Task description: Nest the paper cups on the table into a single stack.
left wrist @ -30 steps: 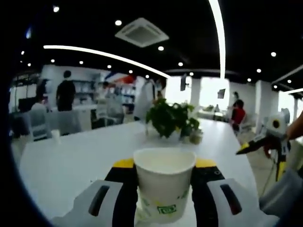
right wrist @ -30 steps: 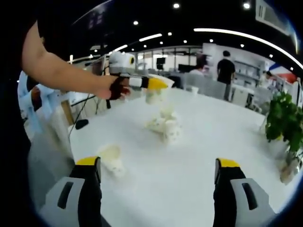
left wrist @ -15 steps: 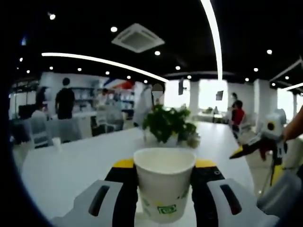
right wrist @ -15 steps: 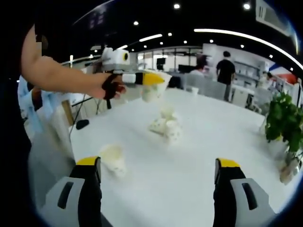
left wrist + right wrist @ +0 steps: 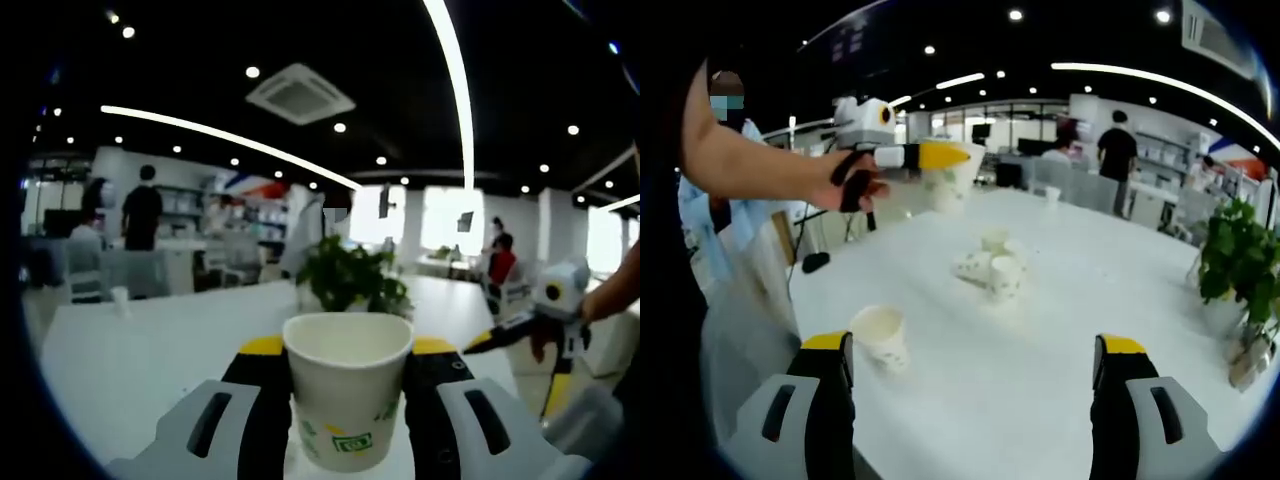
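Paper cup (image 5: 346, 388) sits upright, clamped between the left gripper (image 5: 345, 400) jaws, carried above the white table (image 5: 1070, 300). Versus 1.0 s ago, the left gripper (image 5: 940, 155) has risen in the right gripper view. Right gripper (image 5: 975, 385) jaws are spread wide, holding nothing. On the table: a lone cup (image 5: 880, 335) near the left jaw, and a cluster of cups (image 5: 992, 268) mid-table, now sharper than before. Potted plant (image 5: 1235, 265) stands at the right edge.
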